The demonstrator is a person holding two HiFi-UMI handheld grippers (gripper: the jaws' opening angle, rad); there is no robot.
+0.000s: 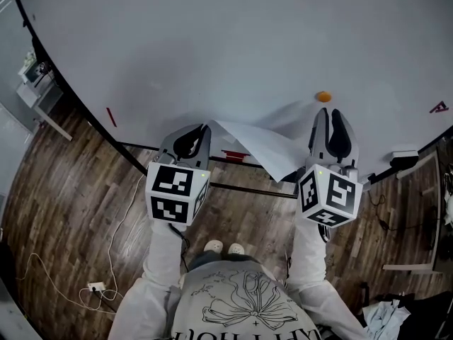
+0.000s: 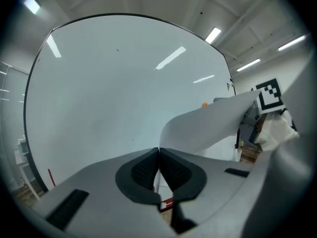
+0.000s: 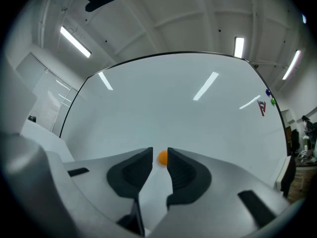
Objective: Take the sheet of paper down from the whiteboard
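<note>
**Sheet pinched on the left, loose between open jaws on the right**

Nearest, at 6 o'clock in the head view: pale shoes (image 1: 224, 248) on the wooden floor (image 1: 85, 211).

At 9 o'clock: left gripper (image 2: 159, 150), pads pressed tight together on the left edge of the sheet of paper (image 1: 272, 151). Paper curling off the board from that pinch and sagging away toward 3 o'clock.

At 3 o'clock: right gripper (image 3: 159, 151), jaws standing apart, gripping nothing. Pale surface showing in the gap, neither pad pressing on it. Hard to tell whether that surface is sheet or board.

Just beyond those tips, at their 12 o'clock: small orange magnet (image 1: 323, 96) stuck on the whiteboard (image 1: 233, 48), framed between the two pads in the right gripper view, touching neither as far as can be seen.

Farthest, toward 2 o'clock on the board: small red mark (image 1: 439, 107).
</note>
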